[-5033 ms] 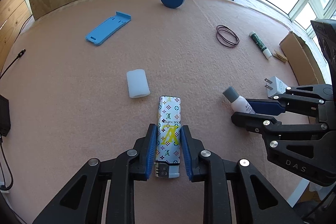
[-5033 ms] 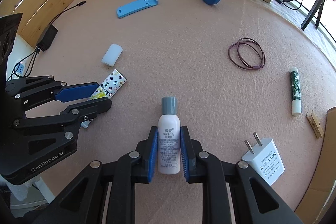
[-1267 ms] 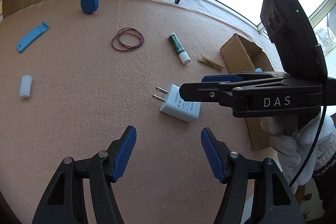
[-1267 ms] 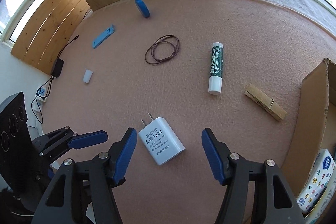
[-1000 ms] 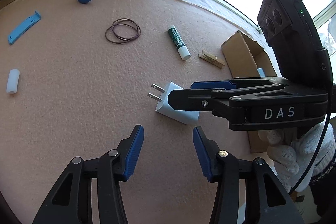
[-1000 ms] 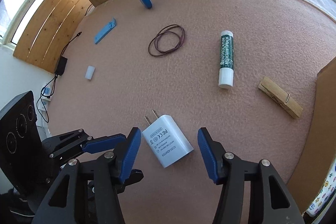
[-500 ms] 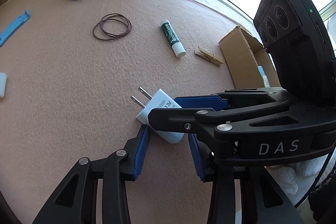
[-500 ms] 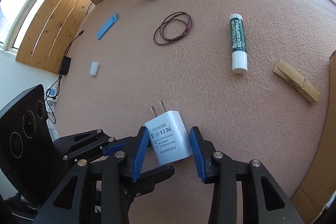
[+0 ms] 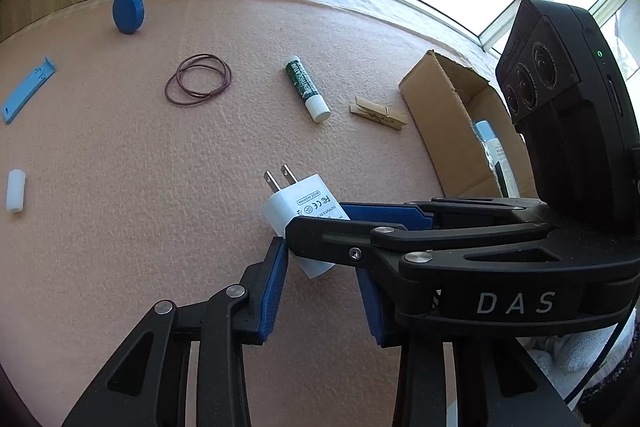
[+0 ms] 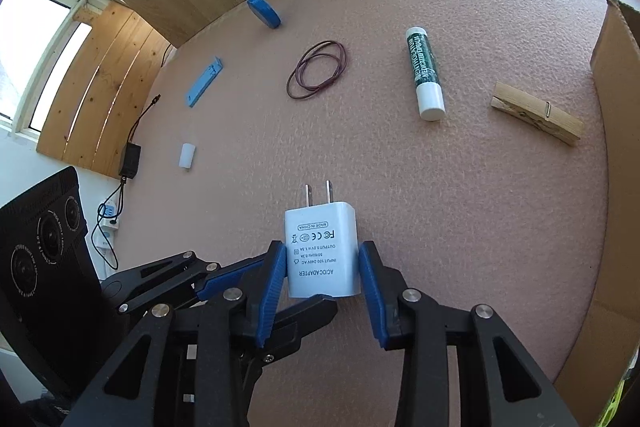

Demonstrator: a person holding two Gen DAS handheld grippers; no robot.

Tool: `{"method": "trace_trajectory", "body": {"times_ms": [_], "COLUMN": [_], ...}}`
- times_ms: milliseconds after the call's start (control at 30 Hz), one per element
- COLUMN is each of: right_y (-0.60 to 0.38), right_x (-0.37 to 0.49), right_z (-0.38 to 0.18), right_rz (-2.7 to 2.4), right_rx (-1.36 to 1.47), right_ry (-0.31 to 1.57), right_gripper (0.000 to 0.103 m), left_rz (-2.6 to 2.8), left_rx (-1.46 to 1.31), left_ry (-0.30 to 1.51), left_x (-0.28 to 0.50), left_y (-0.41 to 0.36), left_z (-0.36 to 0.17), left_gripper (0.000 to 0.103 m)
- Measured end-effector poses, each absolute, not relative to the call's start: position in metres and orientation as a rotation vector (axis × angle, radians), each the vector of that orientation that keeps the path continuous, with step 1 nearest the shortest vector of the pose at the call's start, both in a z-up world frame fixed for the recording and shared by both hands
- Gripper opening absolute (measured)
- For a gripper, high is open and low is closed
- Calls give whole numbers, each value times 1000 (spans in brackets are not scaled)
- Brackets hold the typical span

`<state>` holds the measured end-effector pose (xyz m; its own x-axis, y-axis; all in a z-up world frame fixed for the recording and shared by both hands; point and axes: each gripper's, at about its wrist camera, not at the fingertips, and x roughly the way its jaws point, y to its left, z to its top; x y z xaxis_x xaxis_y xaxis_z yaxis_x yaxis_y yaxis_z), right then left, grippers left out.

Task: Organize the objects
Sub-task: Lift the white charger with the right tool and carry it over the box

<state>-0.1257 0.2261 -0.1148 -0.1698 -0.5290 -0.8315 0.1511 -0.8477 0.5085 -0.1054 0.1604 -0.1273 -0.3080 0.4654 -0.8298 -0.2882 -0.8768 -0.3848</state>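
Gripping the white AC adapter (image 10: 321,251) between its blue pads, the right gripper (image 10: 322,269) is clamped on the plug's lower body, prongs pointing away across the pink mat (image 10: 460,211). Half a second ago those pads stood a little off the adapter's sides; now they press it. The left gripper (image 9: 318,291) sits just beneath and crosswise, its jaws apart — narrower than a second ago — with nothing between them but mat, though the right gripper's arm crosses over and hides its right finger's tip, so I cannot tell whether that pad touches the adapter.

Farther out lie the green-and-white lip balm tube (image 10: 423,75), a wooden clothespin (image 10: 536,115) near the cardboard box (image 9: 452,123), a loop of brown rubber bands (image 10: 318,69), a blue disc (image 10: 263,11), a blue flat holder (image 10: 203,87) and a small white cylinder (image 10: 187,155). Inside the box only a slice of a white bottle (image 9: 494,151) shows; the rest is hidden behind the right gripper's housing.
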Motion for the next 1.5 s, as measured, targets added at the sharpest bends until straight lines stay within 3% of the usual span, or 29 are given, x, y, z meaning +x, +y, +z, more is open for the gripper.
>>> {"method": "trace_trajectory", "body": {"times_ms": [667, 1000, 1433, 1500], "right_y": [337, 392, 406, 404], "right_x": [-83, -92, -94, -94], "right_z": [-40, -36, -47, -46], "right_rz": [-2366, -2461, -2466, -2472], "right_rx": [1520, 1528, 1555, 1539], "right_ry": [-548, -599, -608, -583], "right_gripper": [34, 34, 34, 36], "left_rz": [2091, 2014, 1981, 1973], "left_rx": [-1234, -1215, -1243, -1260], "left_ry": [6, 42, 51, 60], "left_x": [-93, -114, -122, -123], "left_y": [279, 342, 357, 356], "left_z": [-51, -56, -69, -71], "left_gripper": [38, 37, 38, 46]}}
